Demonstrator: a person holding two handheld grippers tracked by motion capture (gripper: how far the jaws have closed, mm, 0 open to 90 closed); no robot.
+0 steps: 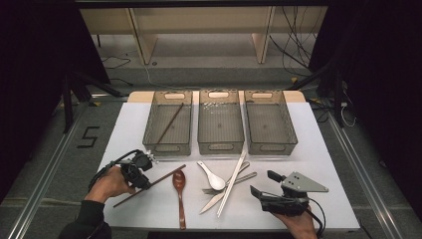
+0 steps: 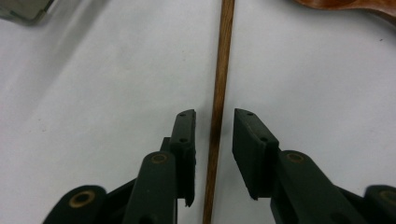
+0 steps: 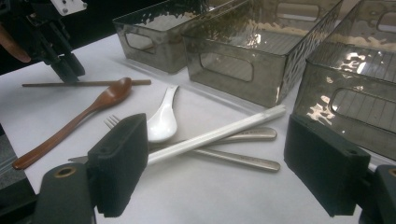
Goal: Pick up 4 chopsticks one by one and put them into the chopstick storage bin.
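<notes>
Right gripper (image 1: 260, 195), nearest the table's front edge: jaws wide apart, nothing between them, resting well right of the cutlery heap. Left gripper (image 2: 214, 140), front left: jaws partly closed and straddling the brown chopstick (image 2: 218, 107), one pad on each side with a sliver of table showing either side, so the stick is bracketed but not yet pinched. Step in hand, by judgement: picking up that chopstick for sorting; the next move calls for closing the last small gap squarely on the thin stick, lifting it level, then carrying it to the left bin (image 1: 168, 122), where a matching chopstick (image 1: 169, 123) already lies aslant. The chopstick on the table lies aslant just left of the wooden spoon (image 1: 179, 191), its far tip near the spoon's bowl. Right of the wooden spoon: white ceramic spoon (image 1: 211, 175), then a crossed heap of metal fork (image 1: 226, 184), knife (image 1: 219, 195) and white chopstick (image 1: 232, 183), touching one another. Beyond them, left bin, middle bin (image 1: 220, 122) and right bin (image 1: 268, 122) stand in a row, the last two holding nothing visible. Writing: a "5" taped on the floor (image 1: 87, 137) left of the table; no brand or label legible on the cutlery or bins.
</notes>
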